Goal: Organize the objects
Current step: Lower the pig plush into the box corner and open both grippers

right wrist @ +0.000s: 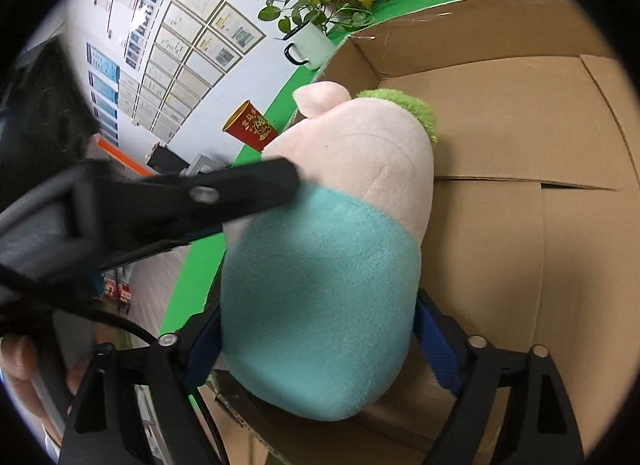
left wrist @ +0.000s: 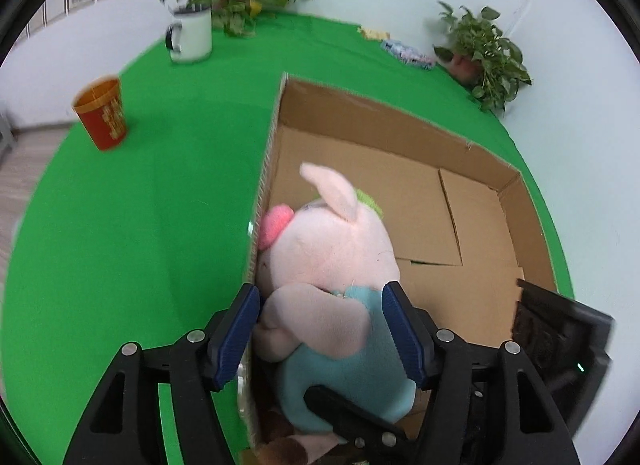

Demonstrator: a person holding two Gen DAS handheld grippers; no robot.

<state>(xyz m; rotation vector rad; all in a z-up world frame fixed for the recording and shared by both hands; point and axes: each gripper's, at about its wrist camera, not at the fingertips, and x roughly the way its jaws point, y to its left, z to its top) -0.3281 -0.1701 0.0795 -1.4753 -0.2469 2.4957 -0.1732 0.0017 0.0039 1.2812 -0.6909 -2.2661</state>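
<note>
A pink plush pig [left wrist: 332, 249] in a teal shirt lies in the near left corner of an open cardboard box [left wrist: 360, 99], its snout against the left wall. My left gripper [left wrist: 322, 313] straddles its shoulders; the blue pads [left wrist: 240, 329] stand beside the plush without squeezing it, and the left finger is outside the box wall. In the right wrist view the plush pig [right wrist: 320, 285] fills the middle. My right gripper [right wrist: 320, 329] has its pads [right wrist: 436, 349] wide at each side of the teal body, open. The box [right wrist: 480, 25] floor lies beyond. The left gripper's black finger [right wrist: 240, 193] crosses from the left.
The box stands on a green table cloth [left wrist: 120, 245]. A red paper cup [left wrist: 102, 113] and a white enamel mug [left wrist: 190, 35] stand at the far left by a leafy plant. A potted plant [left wrist: 484, 53] and small packets [left wrist: 408, 53] sit at the far right. Something brown [left wrist: 288, 449] lies under the pig.
</note>
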